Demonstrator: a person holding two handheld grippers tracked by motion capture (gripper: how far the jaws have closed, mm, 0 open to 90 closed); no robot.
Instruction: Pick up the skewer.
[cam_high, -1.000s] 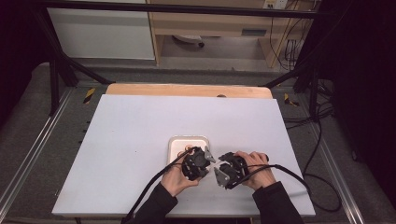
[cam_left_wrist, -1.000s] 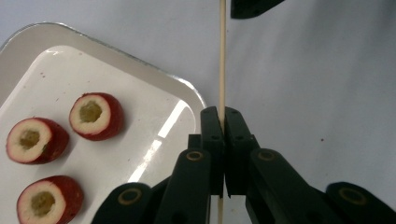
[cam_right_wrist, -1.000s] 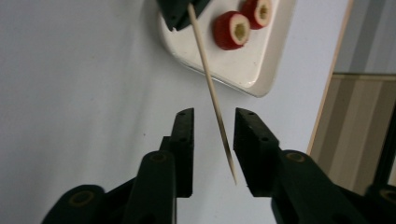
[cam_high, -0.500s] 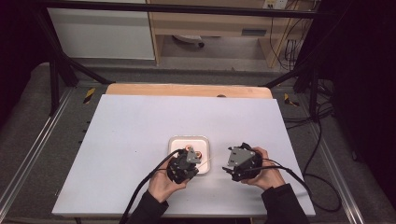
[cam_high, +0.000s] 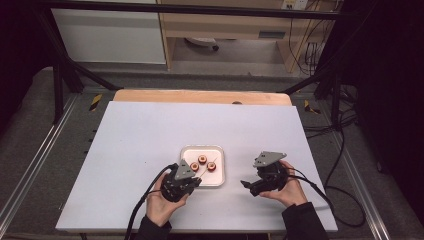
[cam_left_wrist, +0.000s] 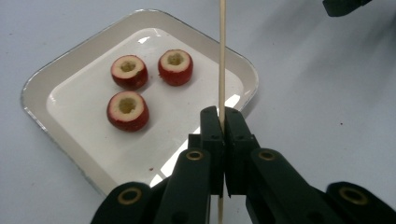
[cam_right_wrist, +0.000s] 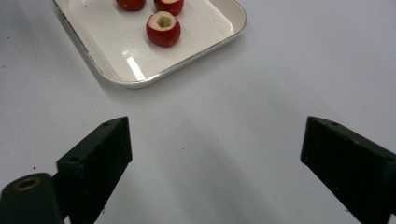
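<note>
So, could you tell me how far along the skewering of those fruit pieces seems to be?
It looks early. Done: three cored red fruit pieces sit in the white tray, and the left gripper is shut on a wooden skewer. In hand: that skewer is upright over the tray's edge, with nothing threaded on its visible length. Left: apparently all three pieces. The right gripper is open over the bare table.

Running off the top edge of the left gripper view: wooden skewer (cam_left_wrist: 222, 56), tip unseen. Getting cropped at the right gripper view's top edge: two fruit pieces (cam_right_wrist: 169, 4) and tray (cam_right_wrist: 140, 81).
</note>
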